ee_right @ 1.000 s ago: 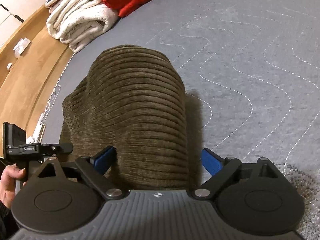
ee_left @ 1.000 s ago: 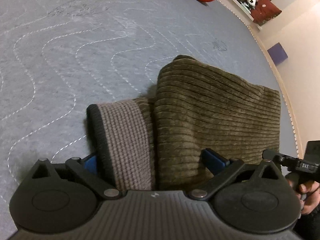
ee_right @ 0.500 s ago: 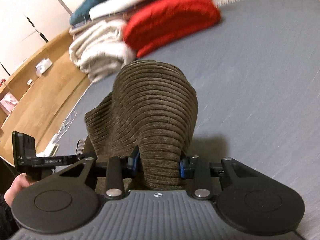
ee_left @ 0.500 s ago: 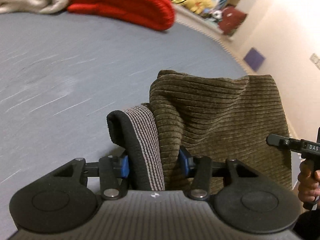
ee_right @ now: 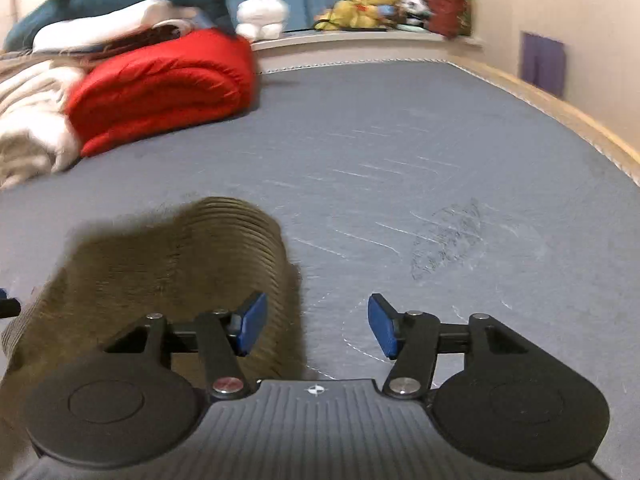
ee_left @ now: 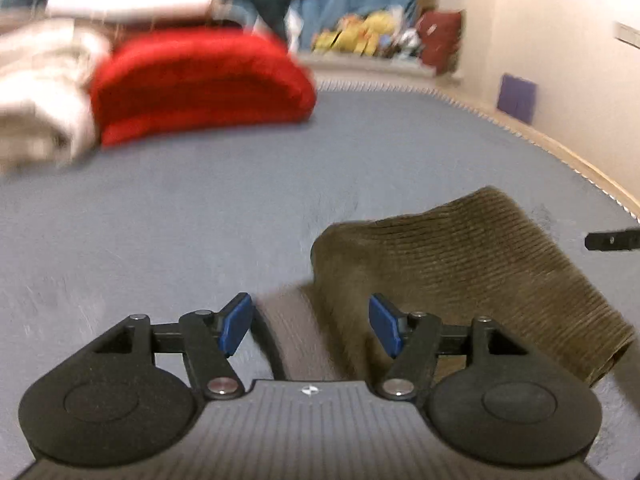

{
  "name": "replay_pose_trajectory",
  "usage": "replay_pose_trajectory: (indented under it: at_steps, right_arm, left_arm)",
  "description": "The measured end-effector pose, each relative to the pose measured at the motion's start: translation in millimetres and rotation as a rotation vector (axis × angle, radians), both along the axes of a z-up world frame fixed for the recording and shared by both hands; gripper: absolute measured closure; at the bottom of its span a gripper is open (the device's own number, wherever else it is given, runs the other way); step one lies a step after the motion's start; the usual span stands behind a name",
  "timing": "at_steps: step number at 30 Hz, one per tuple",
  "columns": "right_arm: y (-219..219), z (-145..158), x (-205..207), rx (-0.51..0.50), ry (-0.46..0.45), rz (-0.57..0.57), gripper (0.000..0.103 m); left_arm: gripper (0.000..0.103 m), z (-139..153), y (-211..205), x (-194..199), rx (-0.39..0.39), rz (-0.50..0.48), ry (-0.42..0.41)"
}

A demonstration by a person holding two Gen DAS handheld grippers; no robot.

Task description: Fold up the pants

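Note:
The olive corduroy pants (ee_left: 472, 276) lie folded on the grey mattress (ee_left: 200, 208), with their grey ribbed waistband (ee_left: 296, 332) at the near left end. My left gripper (ee_left: 310, 326) is open, its blue pads standing either side of the waistband and not pressing it. In the right wrist view the pants (ee_right: 160, 264) lie at lower left. My right gripper (ee_right: 316, 326) is open and empty; its left pad is at the pants' right edge, and bare mattress (ee_right: 400, 160) shows between the pads.
A folded red blanket (ee_left: 200, 84) and cream blankets (ee_left: 36, 96) lie at the far left of the mattress. Plush toys (ee_right: 360, 4) sit on a shelf beyond. The mattress edge and wall (ee_left: 580, 80) run along the right.
Both grippers have opened and let go of the pants, which now lie lower on the mattress. Both cameras have tilted up toward the far end of the room.

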State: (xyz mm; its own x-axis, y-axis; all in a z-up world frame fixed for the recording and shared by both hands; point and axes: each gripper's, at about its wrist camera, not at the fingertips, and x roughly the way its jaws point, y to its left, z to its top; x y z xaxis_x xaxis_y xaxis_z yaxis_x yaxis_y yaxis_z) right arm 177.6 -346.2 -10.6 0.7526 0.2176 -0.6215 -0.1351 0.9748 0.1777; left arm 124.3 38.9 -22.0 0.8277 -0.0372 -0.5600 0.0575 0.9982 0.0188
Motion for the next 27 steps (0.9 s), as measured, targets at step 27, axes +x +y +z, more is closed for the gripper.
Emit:
replay_pose_trajectory:
  at_steps: [27]
  right_arm:
    - [43, -10, 35, 0.083, -0.095, 0.098, 0.033]
  left_arm:
    - [0.062, -31, -40, -3, 0.102, -0.306, 0.16]
